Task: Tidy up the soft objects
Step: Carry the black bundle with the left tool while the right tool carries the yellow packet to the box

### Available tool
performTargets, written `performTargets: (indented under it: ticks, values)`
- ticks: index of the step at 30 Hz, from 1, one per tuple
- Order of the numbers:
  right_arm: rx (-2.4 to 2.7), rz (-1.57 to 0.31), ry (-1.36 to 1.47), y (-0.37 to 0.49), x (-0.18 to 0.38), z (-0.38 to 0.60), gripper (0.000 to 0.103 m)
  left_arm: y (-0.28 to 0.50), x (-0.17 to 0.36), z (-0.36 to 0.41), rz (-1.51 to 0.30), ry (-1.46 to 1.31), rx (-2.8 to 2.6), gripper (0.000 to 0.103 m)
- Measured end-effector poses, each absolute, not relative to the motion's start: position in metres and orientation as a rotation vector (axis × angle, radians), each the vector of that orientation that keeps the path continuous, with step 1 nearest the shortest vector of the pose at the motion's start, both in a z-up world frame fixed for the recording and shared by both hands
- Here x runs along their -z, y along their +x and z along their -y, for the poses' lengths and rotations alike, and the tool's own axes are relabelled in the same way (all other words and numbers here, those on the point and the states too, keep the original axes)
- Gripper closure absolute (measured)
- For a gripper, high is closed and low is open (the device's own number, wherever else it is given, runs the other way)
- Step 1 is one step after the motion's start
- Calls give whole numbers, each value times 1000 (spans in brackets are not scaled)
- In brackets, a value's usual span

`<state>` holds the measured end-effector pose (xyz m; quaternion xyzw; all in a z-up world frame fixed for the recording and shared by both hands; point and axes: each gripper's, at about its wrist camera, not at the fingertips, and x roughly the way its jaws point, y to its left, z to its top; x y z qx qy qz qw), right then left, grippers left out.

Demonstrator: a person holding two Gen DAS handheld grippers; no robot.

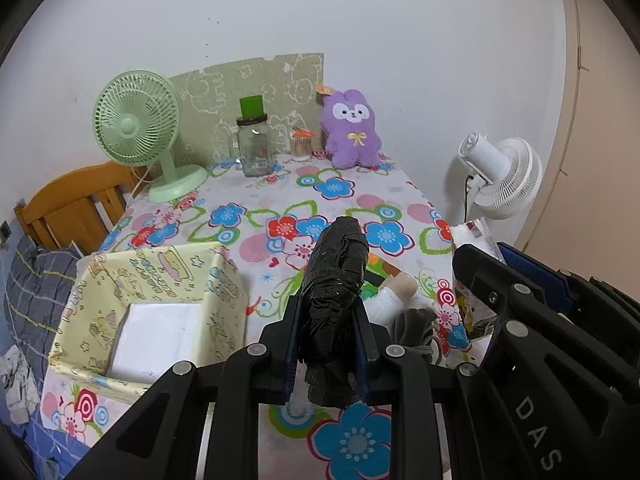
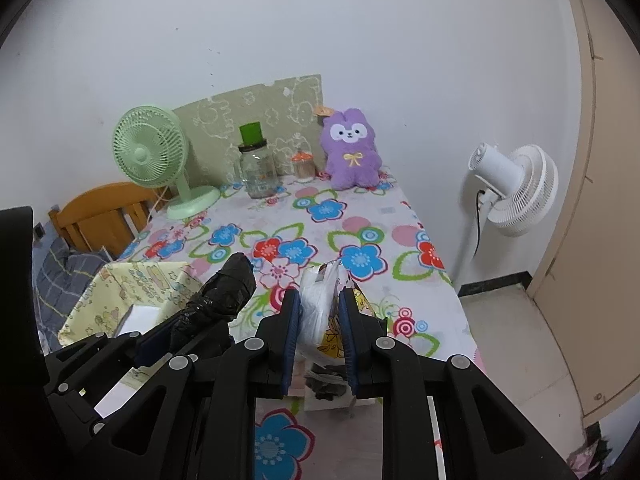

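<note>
My left gripper [image 1: 328, 304] is shut on a black plastic-wrapped bundle [image 1: 336, 276], which sticks up and forward past the blue pads, above the flowered tablecloth [image 1: 280, 200]. In the right wrist view my right gripper [image 2: 320, 292] is shut on a crumpled white plastic bag with yellow print [image 2: 318, 312]. The left gripper [image 2: 176, 332] and its black bundle [image 2: 228, 292] show at its left. A yellow cartoon-print box [image 1: 224, 280] stands open at the table's left, with something white and flat inside. A purple plush [image 1: 352, 132] sits upright at the back.
Below the grippers lie a grey soft item [image 1: 416, 320], a white roll [image 1: 390, 300] and a green piece [image 1: 380, 270]. At the back stand a green desk fan [image 1: 136, 128], a glass jar [image 1: 254, 148] and a small swab pot [image 1: 301, 146]. A white floor fan [image 2: 516, 188] stands right; a wooden chair [image 1: 76, 208] left.
</note>
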<state>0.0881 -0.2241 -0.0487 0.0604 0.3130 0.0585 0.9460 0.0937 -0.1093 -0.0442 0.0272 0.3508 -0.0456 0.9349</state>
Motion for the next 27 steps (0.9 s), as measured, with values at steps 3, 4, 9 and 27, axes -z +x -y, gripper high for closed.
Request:
performTargets:
  ticks: [3, 4, 9, 27]
  values:
    - [-126, -627, 121, 86, 44, 218, 80, 92, 40, 104, -707, 52, 90, 81]
    - [-128, -623, 119, 86, 43, 217, 80, 91, 38, 101, -703, 50, 88, 81]
    - [-152, -615, 117, 85, 35, 205, 80, 88, 32, 90, -699, 49, 91, 81]
    - [-236, -618, 83, 98, 20, 153, 80, 92, 16, 40, -671, 46, 51, 81]
